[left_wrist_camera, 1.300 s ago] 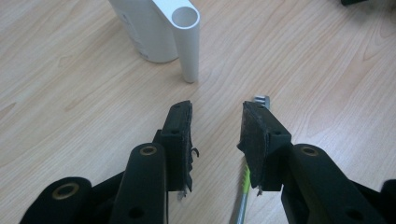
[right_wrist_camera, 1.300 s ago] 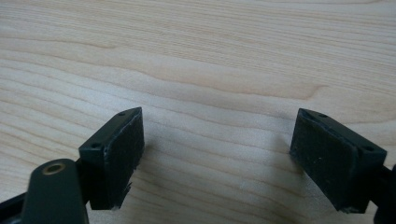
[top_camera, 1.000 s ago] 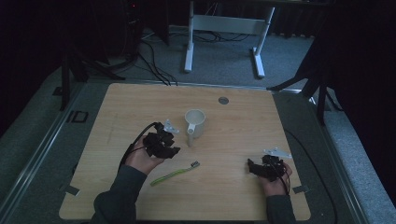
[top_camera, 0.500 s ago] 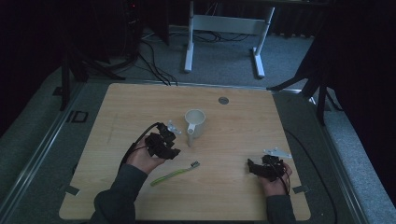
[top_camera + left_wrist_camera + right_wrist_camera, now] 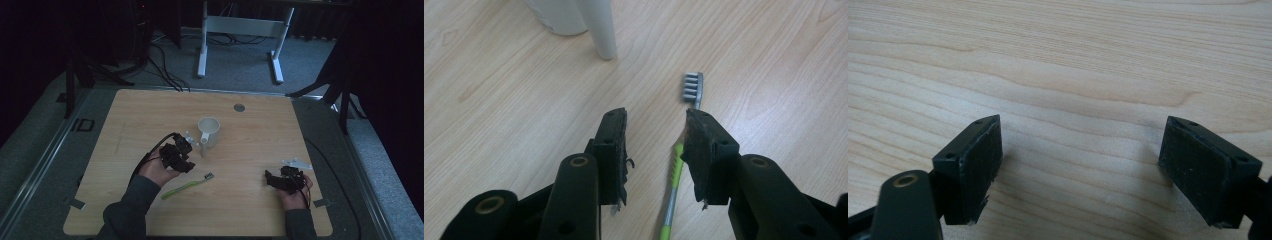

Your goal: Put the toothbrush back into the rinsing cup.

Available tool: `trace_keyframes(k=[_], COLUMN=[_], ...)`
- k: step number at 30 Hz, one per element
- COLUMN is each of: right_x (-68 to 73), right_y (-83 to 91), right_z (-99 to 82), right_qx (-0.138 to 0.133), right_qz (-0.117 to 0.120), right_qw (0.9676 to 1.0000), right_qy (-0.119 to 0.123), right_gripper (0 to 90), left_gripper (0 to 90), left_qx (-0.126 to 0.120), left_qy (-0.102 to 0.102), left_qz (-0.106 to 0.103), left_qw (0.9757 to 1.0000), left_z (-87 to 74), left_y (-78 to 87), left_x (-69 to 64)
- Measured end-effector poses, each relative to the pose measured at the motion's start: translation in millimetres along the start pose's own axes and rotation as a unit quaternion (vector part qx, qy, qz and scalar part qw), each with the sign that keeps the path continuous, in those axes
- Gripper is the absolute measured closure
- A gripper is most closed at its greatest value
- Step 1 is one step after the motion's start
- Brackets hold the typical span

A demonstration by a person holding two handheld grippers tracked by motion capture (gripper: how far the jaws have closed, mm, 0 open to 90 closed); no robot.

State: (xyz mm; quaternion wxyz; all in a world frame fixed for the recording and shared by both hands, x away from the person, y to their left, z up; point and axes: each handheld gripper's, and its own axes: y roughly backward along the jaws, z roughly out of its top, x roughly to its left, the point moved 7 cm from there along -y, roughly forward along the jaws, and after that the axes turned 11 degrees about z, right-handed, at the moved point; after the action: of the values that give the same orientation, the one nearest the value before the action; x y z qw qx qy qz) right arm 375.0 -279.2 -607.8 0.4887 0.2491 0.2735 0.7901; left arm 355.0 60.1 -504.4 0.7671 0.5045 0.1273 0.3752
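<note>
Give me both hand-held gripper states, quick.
Left hand-held gripper: open, empty, jaws over the green-handled toothbrush with grey bristles lying on the table.
Right hand-held gripper: open wide, empty.

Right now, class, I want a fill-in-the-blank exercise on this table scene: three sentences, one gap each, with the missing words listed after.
1. The toothbrush lying on the wooden table has a ____ handle.
2. The left claw stands open above the toothbrush, near a white ____.
3. The right claw is open, with bare ____ between its jaws.

Missing words: green; mug; wood
</note>
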Motion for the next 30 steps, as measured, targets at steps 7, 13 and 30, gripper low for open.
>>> trace_keyframes(k=[7,13,30], right_x=[0.0,0.1,0.2], right_y=[0.0,-0.1,0.0], right_z=[0.0,0.0,0.0], right_qx=[0.0,0.0,0.0], right_qz=[0.0,0.0,0.001], right_qw=[1.0,1.0,1.0], right_qy=[0.0,0.0,0.0], right_gripper=[17.2,17.2,17.2], left_gripper=[62.1,62.1,62.7], left_qx=[0.012,0.022,0.055], left_qy=[-0.008,-0.01,-0.036], left_qz=[-0.004,-0.004,-0.014], left_qw=[0.9999,0.9997,0.9977], left_z=[0.2,1.3,0.6], left_y=[-4.0,-7.1,-19.2], left_x=[-3.2,-4.7,-12.7])
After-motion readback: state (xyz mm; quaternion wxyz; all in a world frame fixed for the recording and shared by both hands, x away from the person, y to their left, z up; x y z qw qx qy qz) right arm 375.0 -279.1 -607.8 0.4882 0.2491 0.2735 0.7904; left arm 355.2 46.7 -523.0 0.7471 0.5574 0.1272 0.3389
